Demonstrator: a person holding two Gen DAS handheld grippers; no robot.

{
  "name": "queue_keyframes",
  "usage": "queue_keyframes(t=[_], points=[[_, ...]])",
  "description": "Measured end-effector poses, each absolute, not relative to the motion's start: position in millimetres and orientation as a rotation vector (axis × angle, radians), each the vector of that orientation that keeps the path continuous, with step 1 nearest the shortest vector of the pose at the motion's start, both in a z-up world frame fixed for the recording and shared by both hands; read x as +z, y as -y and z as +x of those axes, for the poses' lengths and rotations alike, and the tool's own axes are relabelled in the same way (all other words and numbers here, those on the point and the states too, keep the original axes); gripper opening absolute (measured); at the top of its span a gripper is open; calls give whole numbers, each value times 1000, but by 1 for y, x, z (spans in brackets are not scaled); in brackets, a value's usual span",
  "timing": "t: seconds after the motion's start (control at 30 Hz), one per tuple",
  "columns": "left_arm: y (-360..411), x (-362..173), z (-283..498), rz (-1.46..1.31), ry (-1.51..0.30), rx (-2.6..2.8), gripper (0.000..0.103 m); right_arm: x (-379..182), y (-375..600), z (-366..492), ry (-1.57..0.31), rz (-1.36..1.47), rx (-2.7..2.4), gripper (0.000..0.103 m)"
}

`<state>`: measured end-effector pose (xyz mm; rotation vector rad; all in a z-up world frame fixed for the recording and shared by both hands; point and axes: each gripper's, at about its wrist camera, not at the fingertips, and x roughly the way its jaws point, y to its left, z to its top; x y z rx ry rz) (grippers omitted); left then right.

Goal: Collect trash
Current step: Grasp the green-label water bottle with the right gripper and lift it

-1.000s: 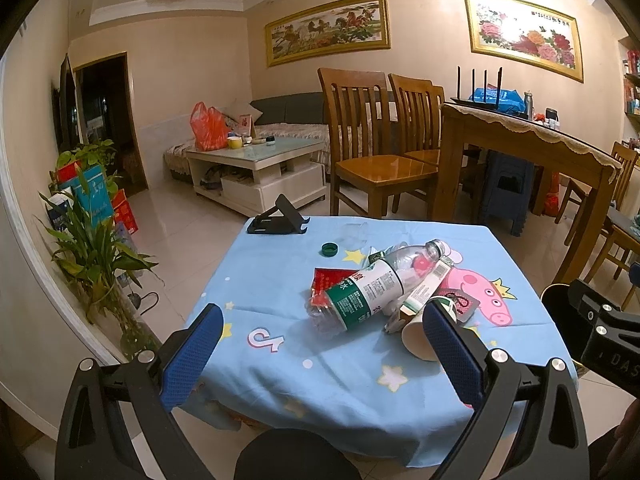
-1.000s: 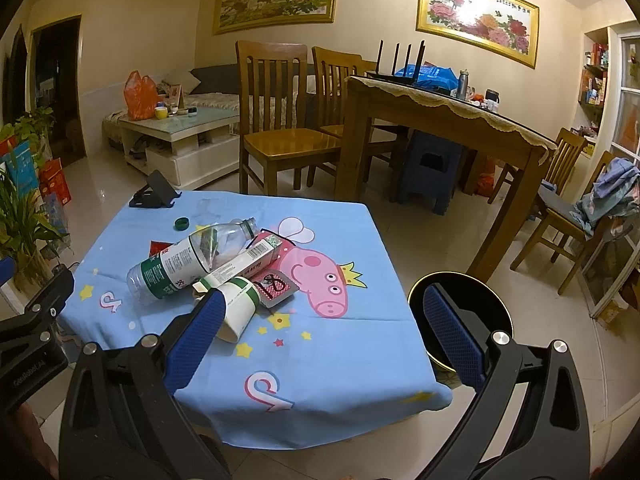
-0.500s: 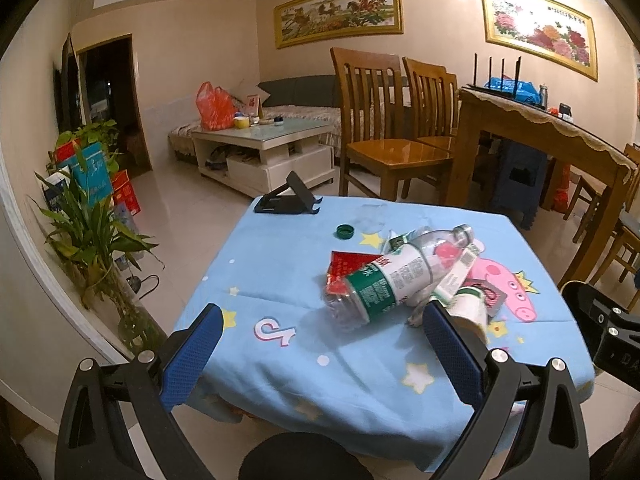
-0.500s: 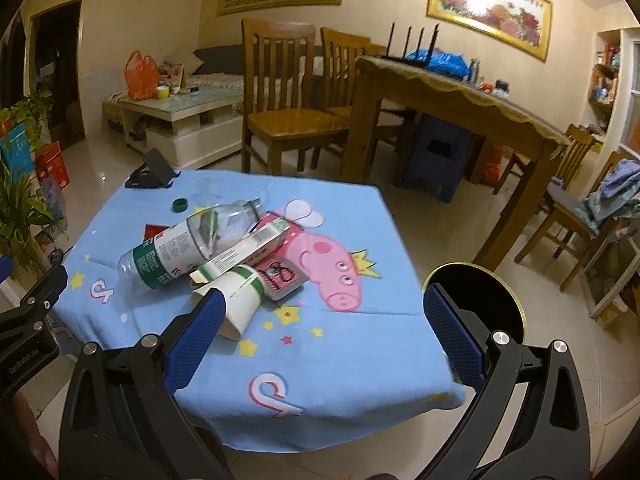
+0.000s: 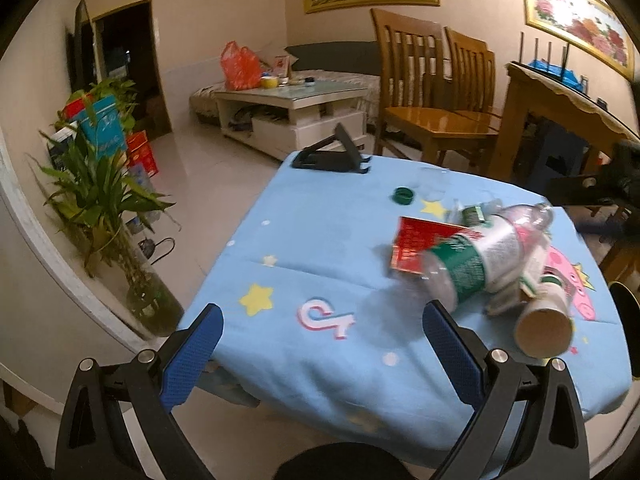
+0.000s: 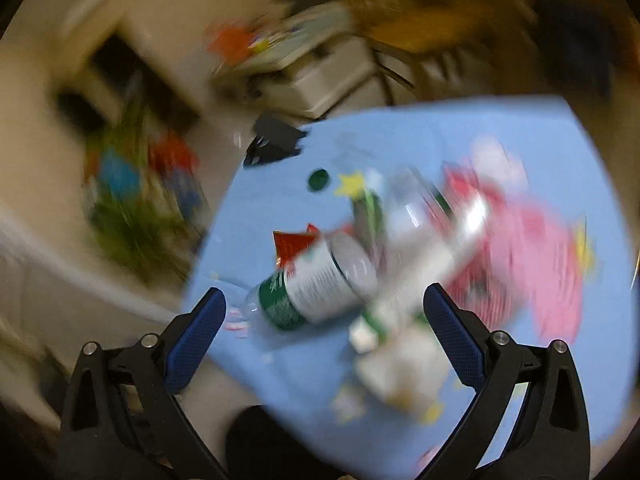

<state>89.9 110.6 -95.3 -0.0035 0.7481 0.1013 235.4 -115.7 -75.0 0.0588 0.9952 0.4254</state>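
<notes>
A pile of trash lies on the blue cartoon tablecloth: a clear plastic bottle with a green-and-white label, a red wrapper, a paper cup on its side, a green cap. My left gripper is open and empty, low at the table's near edge, left of the pile. My right gripper is open and empty, hovering just above the bottle and cup; this view is heavily blurred.
A black phone stand sits at the table's far edge. A potted plant stands on the floor at left. Wooden chairs, a white coffee table and a dining table stand behind. A dark round bin rim shows at right.
My right gripper swung fast to the left and down over the trash pile, blurring its view. My left gripper moved closer to the table and turned left.
</notes>
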Motion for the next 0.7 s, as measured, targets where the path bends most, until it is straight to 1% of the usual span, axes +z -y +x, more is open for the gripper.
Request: queue_keyframes(t=[0.07, 0.1, 0.17, 0.23, 0.3, 0.4, 0.5, 0.53, 0.57, 0.63, 0.7], points=[[-123, -99, 93, -11, -752, 117, 97, -74, 85, 242, -979, -246, 491, 97], [-128, -101, 94, -16, -752, 125, 97, -78, 68, 240, -944, -456, 516, 97], [-141, -107, 95, -29, -754, 143, 97, -90, 49, 233, -947, -685, 572, 98], [-148, -114, 98, -40, -768, 154, 97, -107, 32, 227, -951, -857, 590, 98], [-153, -119, 101, -46, -779, 161, 97, -123, 16, 217, -917, -1005, 582, 98], [-156, -124, 104, -48, -786, 161, 97, -163, 0, 215, -927, -1145, 578, 97], [-157, -123, 103, -33, -767, 162, 97, -186, -4, 226, -917, -1189, 494, 95], [-158, -123, 102, -28, -759, 160, 97, -184, -3, 226, -907, -1165, 495, 90], [-158, -122, 103, -20, -752, 157, 97, -182, -3, 227, -907, -1142, 505, 88], [-155, -122, 106, -1, -742, 150, 96, -172, 4, 228, -905, -1084, 524, 87], [-153, -121, 113, 3, -737, 132, 97, -158, 11, 225, -867, -1060, 501, 82]])
